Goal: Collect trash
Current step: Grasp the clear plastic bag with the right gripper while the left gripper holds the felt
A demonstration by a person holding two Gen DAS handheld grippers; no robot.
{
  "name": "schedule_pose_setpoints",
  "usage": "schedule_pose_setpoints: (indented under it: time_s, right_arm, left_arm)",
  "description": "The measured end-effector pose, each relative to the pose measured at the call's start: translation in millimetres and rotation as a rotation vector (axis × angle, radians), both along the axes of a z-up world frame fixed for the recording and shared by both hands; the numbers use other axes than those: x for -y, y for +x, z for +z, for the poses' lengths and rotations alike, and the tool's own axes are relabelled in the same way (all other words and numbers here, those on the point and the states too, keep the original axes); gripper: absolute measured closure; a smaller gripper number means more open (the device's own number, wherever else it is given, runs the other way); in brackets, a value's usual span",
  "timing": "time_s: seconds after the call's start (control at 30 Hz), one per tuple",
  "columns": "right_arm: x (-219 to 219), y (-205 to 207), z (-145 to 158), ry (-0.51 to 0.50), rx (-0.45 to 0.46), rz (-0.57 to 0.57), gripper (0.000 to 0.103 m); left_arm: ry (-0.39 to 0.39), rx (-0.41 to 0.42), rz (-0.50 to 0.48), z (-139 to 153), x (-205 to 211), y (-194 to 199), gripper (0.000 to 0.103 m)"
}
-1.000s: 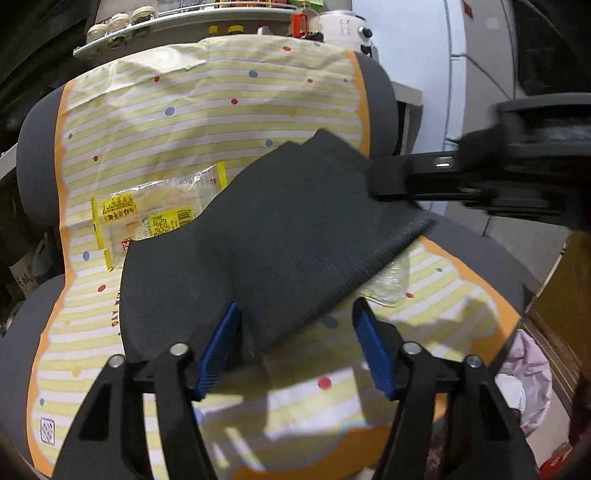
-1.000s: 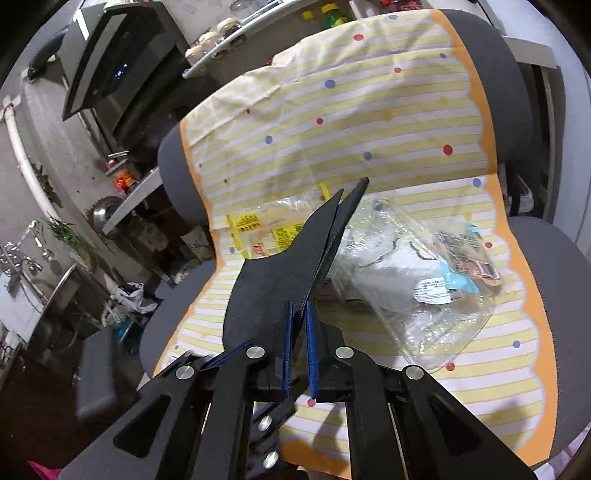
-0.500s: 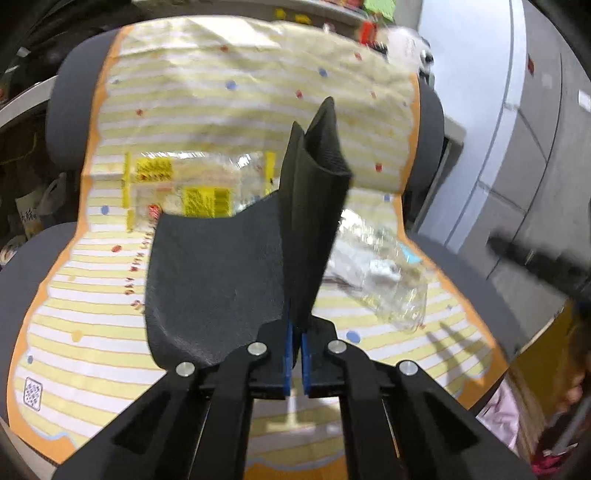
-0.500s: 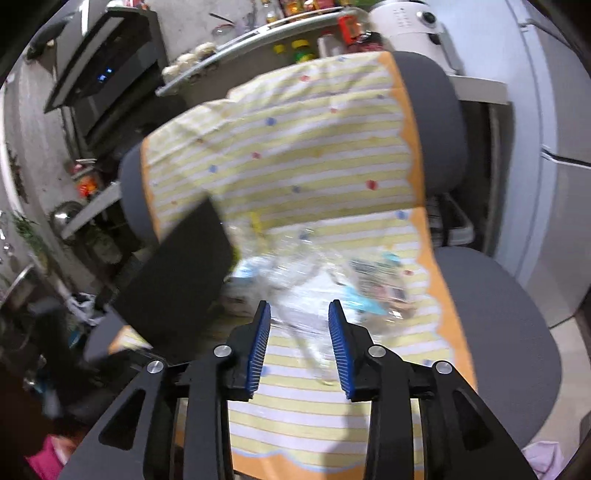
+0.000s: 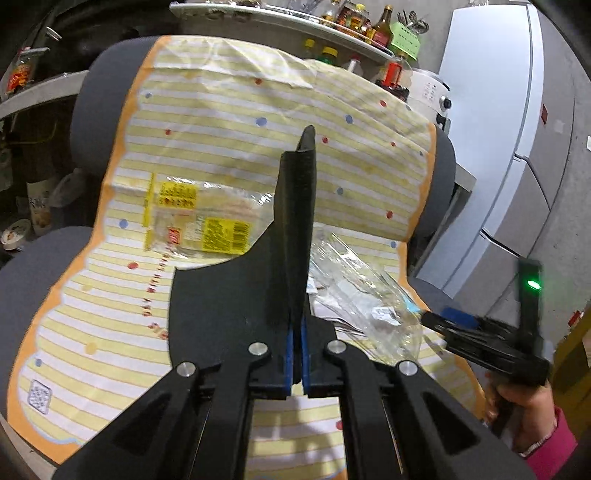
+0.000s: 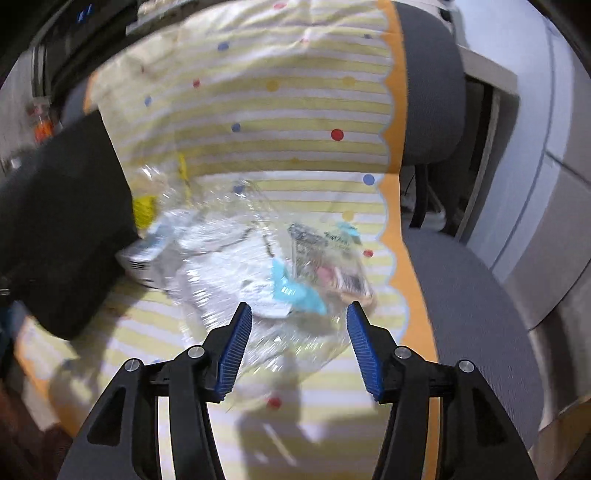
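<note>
My left gripper (image 5: 295, 350) is shut on the edge of a black trash bag (image 5: 229, 302), which stands up as a fold over the chair seat. A yellow-labelled clear wrapper (image 5: 199, 225) lies behind the bag at the seat's back. A crumpled clear plastic package (image 5: 365, 299) with paper scraps inside lies to the bag's right. My right gripper (image 6: 299, 336) is open just above that clear package (image 6: 266, 266), its blue pads on either side of the near end. The black bag (image 6: 62, 221) hangs at the left of the right wrist view.
The trash lies on a yellow-striped cloth (image 5: 240, 122) draped over a grey office chair (image 6: 476, 295). A shelf with bottles (image 5: 354, 26) runs behind the chair. A white fridge (image 5: 513, 147) stands at the right. A hand in a pink sleeve (image 5: 535, 417) holds the right gripper.
The right gripper let go of the black bag, opened wider and moved down over the clear package. The left gripper closed on the bag's edge and holds it.
</note>
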State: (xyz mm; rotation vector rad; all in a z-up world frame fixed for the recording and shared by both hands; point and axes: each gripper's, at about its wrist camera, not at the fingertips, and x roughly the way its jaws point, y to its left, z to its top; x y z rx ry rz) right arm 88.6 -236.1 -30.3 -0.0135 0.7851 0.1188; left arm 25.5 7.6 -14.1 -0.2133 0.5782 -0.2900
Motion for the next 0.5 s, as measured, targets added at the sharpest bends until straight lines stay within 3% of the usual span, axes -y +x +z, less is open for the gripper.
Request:
schedule_pose_setpoints:
  time_s: [0.33, 0.37, 0.4, 0.5]
  right_arm:
    - [-24, 38, -27, -0.284, -0.04, -0.012, 0.051]
    - [-22, 38, -27, -0.283, -0.035, -0.013, 0.057]
    - [-21, 37, -25, -0.274, -0.022, -0.014, 0.074]
    - [-10, 23, -4, -0.204, 0.088, -0.033, 0.096]
  left_arm:
    - [-0.01, -0.022, -0.026, -10, 8, 6, 0.102]
    - [-0.009, -0.02, -0.024, -10, 7, 6, 0.102]
    - [-0.006, -0.016, -0.02, -9, 7, 5, 0.102]
    - [0.005, 0.006, -0.003, -3, 2, 2, 0.102]
